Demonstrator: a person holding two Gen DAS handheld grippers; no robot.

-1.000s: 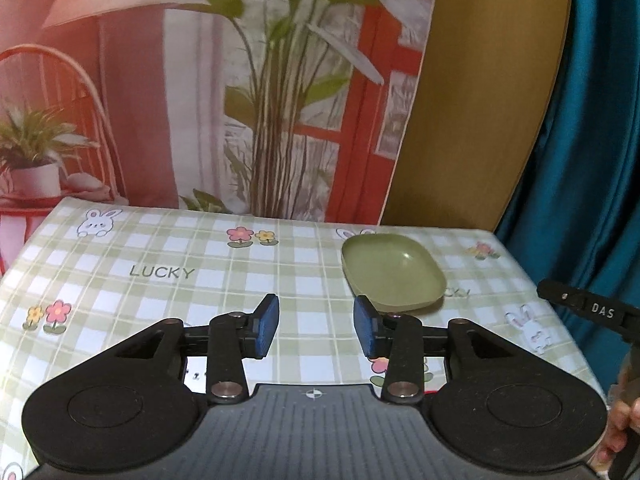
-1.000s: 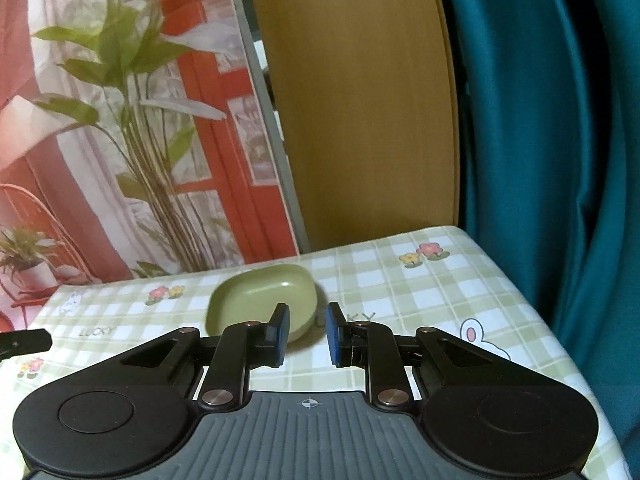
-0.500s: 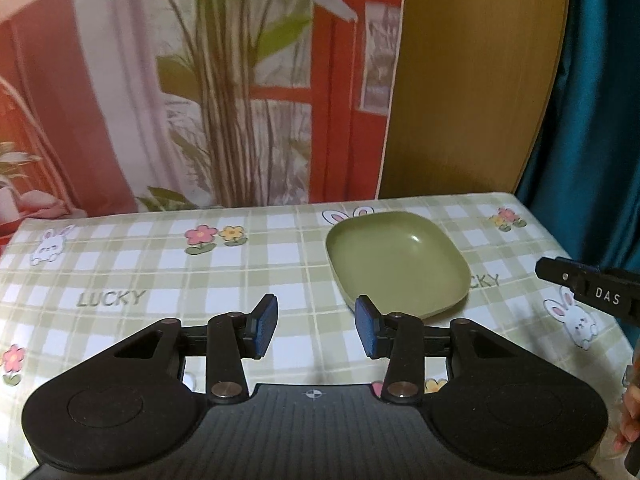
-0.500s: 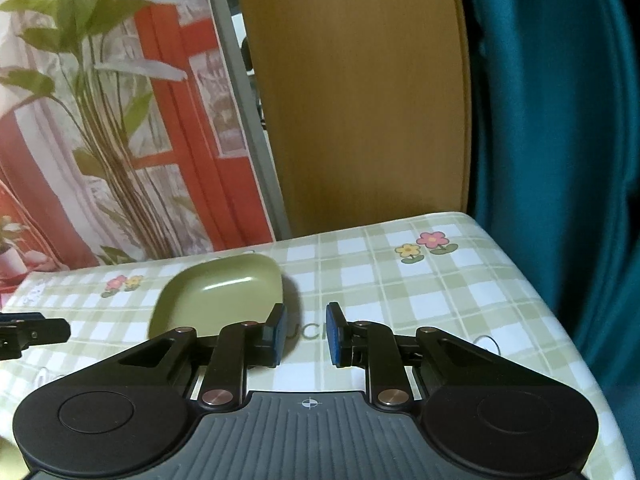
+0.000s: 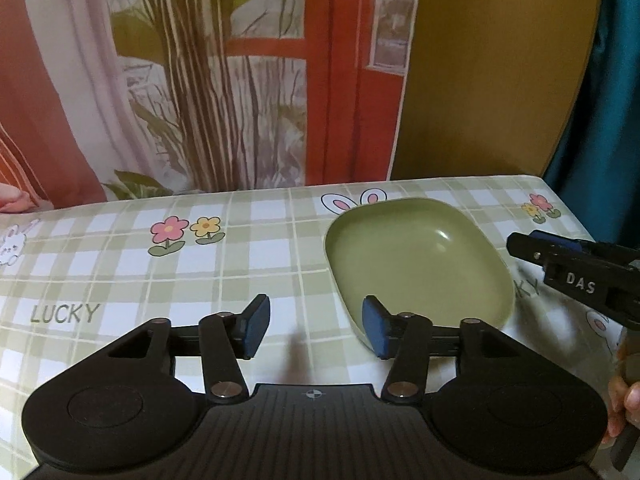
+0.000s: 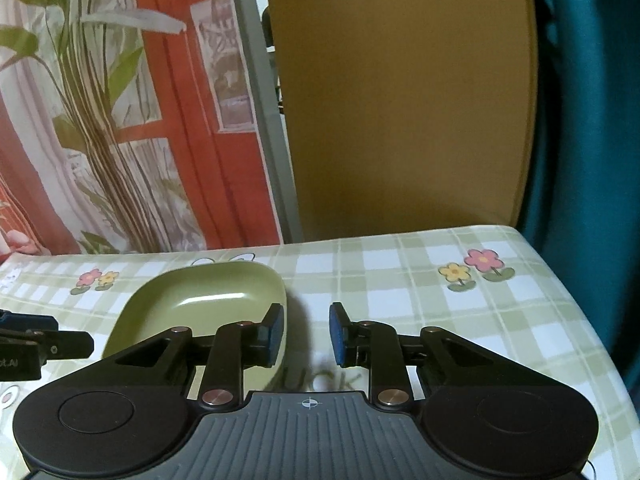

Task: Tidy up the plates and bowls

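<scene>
A green square bowl (image 5: 416, 256) sits on the checked tablecloth near the table's far right; it also shows in the right wrist view (image 6: 200, 304). My left gripper (image 5: 314, 328) is open and empty, its right fingertip in front of the bowl's near left rim. My right gripper (image 6: 306, 334) is open and empty, its left fingertip at the bowl's right rim. The right gripper shows at the right of the left wrist view (image 5: 576, 276), beside the bowl. The left gripper's tip shows at the left of the right wrist view (image 6: 44, 344).
The table (image 5: 160, 280) has a green checked cloth with flowers, rabbits and "LUCKY" print. A printed backdrop (image 5: 200, 80) and a wooden board (image 5: 492, 80) stand behind it. A teal curtain (image 6: 592, 100) hangs past the right edge.
Both grippers have moved forward toward the bowl, which now looks larger and nearer in both views. The right gripper has opened a little wider.
</scene>
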